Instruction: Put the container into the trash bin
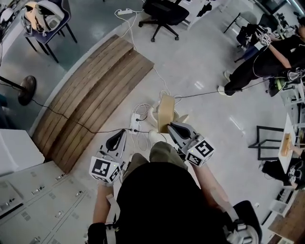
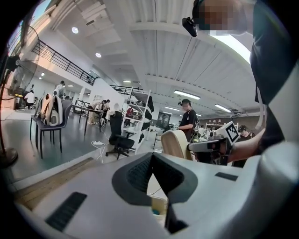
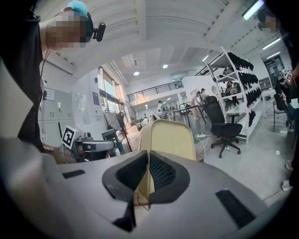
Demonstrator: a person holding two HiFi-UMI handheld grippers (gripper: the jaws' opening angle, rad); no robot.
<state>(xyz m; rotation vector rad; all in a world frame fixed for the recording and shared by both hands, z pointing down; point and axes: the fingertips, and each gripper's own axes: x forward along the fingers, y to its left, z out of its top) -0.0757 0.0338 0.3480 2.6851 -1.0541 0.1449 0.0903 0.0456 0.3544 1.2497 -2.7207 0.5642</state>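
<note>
A flat beige container (image 1: 165, 112) stands on edge in front of me, and my right gripper (image 1: 170, 127) is shut on its near rim. The right gripper view shows the container (image 3: 171, 138) pinched between the dark pads (image 3: 161, 173). Just below it on the floor sits a pale round bin (image 1: 153, 114), partly hidden by the container. My left gripper (image 1: 120, 136) hangs to the left, shut and empty. In the left gripper view the container (image 2: 174, 144) and the right gripper (image 2: 209, 146) are ahead to the right, and a pale bin rim (image 2: 158, 209) shows under the shut jaws.
A slatted wooden platform (image 1: 90, 100) lies to the left. A white power strip and cables (image 1: 136, 121) run across the floor near the bin. Grey lockers (image 1: 38, 200) stand at lower left, a black office chair (image 1: 164, 14) beyond, and a seated person (image 1: 267, 57) at right.
</note>
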